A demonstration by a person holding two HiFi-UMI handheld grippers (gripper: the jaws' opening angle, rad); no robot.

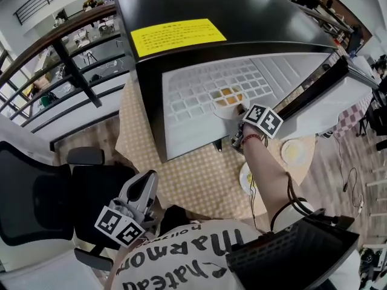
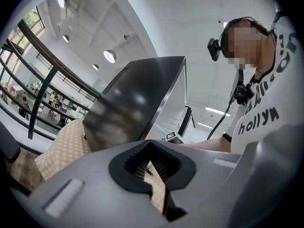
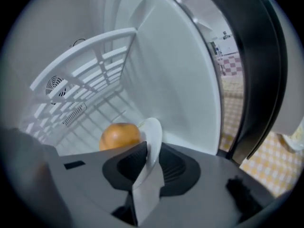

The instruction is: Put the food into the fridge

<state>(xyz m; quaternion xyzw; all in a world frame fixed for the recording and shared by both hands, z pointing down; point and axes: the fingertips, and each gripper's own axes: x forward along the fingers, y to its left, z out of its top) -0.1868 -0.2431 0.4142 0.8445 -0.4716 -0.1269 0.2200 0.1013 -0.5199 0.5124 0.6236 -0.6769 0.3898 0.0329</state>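
Note:
A black mini fridge (image 1: 242, 11) stands open on the table, its white inside (image 1: 193, 107) facing up in the head view. A white plate (image 3: 153, 136) with a round orange-brown food (image 3: 119, 136) rests on the fridge floor under a wire shelf (image 3: 90, 65). My right gripper (image 3: 149, 161) reaches into the fridge; the plate's rim stands between its jaws, which are apart and do not press on it. In the head view the plate (image 1: 228, 103) lies just ahead of that gripper (image 1: 237, 115). My left gripper (image 1: 147, 180) hangs low by the chair, shut and empty, also seen as (image 2: 153, 169).
The fridge door (image 1: 326, 101) swings out to the right. Two plates (image 1: 294, 151) (image 1: 245, 179) with yellowish food lie on the checked tablecloth (image 1: 193, 174) by my right arm. A black chair (image 1: 42, 204) stands at the left, a railing (image 1: 66, 59) behind.

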